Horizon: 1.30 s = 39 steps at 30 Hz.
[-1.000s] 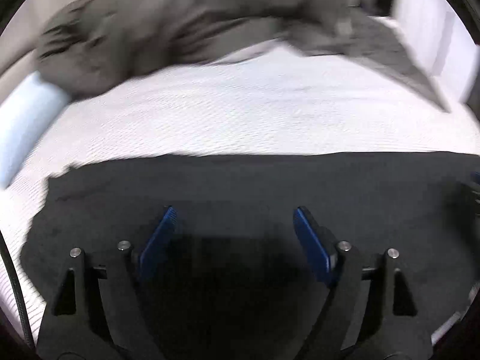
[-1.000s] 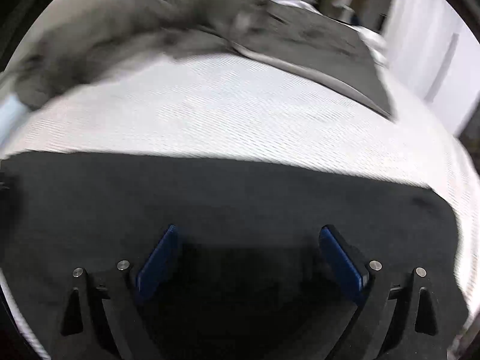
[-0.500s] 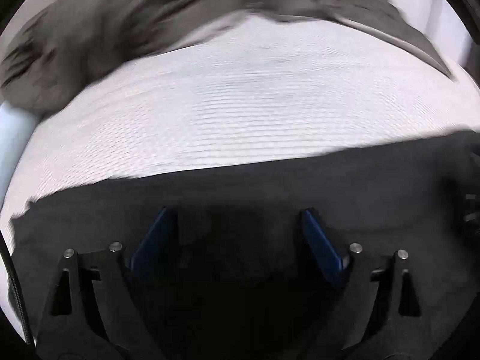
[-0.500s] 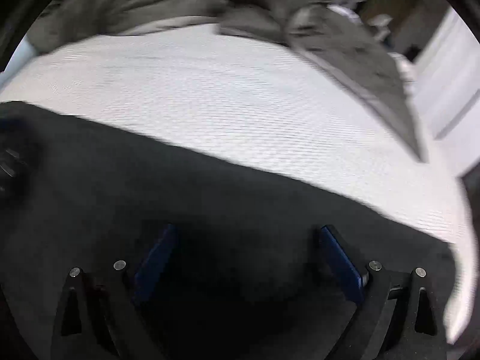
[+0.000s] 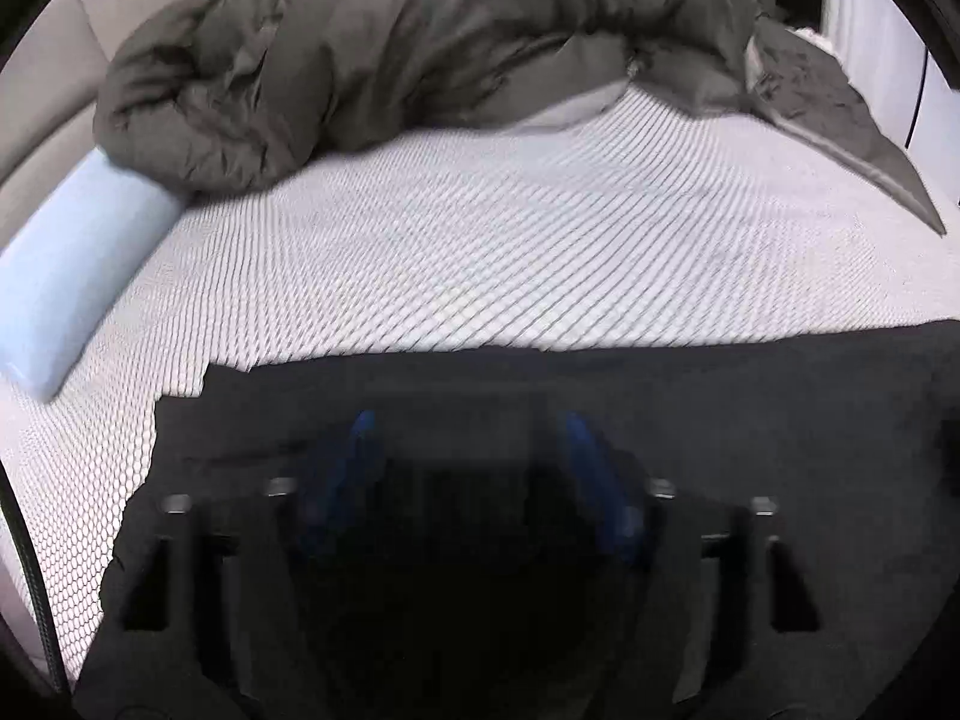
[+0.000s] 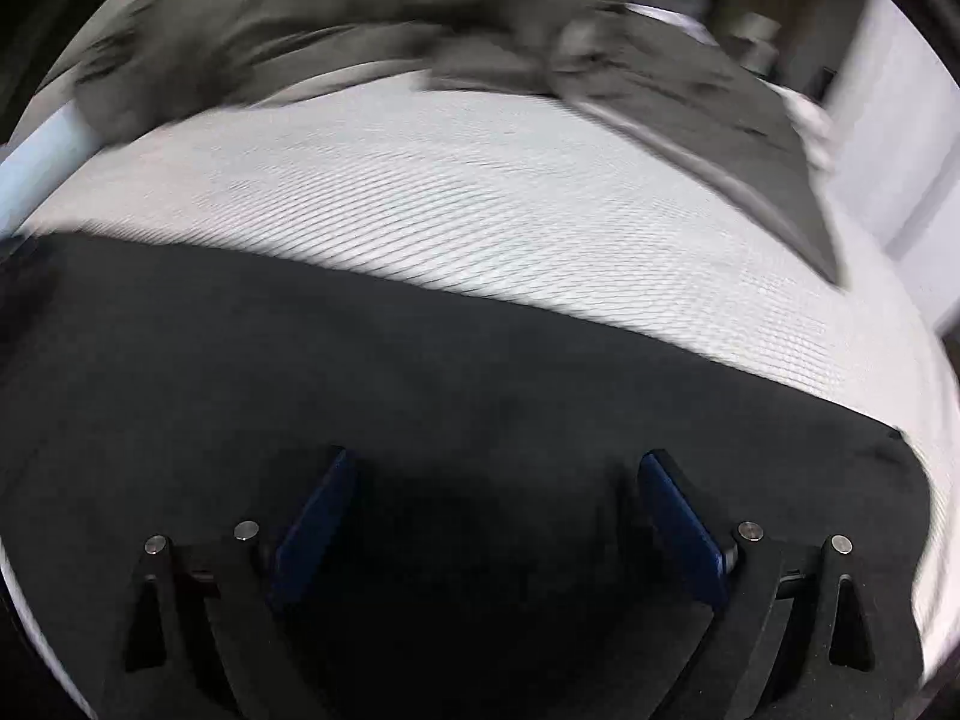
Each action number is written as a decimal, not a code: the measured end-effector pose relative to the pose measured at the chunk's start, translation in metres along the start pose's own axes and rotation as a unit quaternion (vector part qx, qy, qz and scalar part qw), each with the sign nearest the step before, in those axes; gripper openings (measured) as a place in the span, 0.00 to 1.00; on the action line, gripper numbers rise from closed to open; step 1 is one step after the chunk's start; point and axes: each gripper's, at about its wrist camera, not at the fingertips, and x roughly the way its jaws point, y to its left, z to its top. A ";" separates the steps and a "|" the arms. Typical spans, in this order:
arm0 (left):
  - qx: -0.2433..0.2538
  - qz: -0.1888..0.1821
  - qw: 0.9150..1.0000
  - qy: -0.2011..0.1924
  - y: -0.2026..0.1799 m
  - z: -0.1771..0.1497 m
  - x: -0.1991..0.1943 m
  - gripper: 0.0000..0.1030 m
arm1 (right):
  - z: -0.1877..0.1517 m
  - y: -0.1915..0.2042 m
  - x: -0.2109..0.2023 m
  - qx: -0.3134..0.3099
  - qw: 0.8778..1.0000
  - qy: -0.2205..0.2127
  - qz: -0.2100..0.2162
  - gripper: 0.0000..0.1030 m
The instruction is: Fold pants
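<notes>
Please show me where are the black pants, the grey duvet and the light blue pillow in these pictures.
black pants (image 6: pixel 420 372): right wrist view, on the flat cloth ahead of the fingers.
grey duvet (image 5: pixel 372 54): left wrist view, on its crumpled bulk.
light blue pillow (image 5: pixel 72 276): left wrist view, on its middle.

Bare white bed (image 5: pixel 510 252) lies open beyond the dark pants (image 6: pixel 420 372); a heaped grey duvet (image 5: pixel 372 48) blocks its far side.
</notes>
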 end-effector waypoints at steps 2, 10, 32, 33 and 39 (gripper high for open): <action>-0.005 0.012 1.000 0.026 0.024 -0.006 0.020 0.28 | -0.017 0.009 0.006 -0.031 0.999 0.019 -0.008 0.94; -0.101 0.055 0.993 -0.003 0.089 -0.019 0.023 0.21 | -0.038 -0.011 -0.010 -0.009 1.000 0.017 -0.019 0.94; -0.021 -0.004 1.000 -0.013 0.074 -0.075 -0.052 0.36 | -0.071 -0.034 -0.045 -0.011 0.999 -0.024 0.028 0.94; -0.004 -0.014 1.000 -0.016 0.070 -0.080 -0.054 0.40 | -0.072 -0.032 -0.048 -0.013 0.999 -0.030 0.031 0.94; -0.031 0.019 0.999 -0.003 0.084 -0.099 -0.040 0.44 | -0.073 -0.029 -0.044 -0.041 0.998 -0.026 0.031 0.94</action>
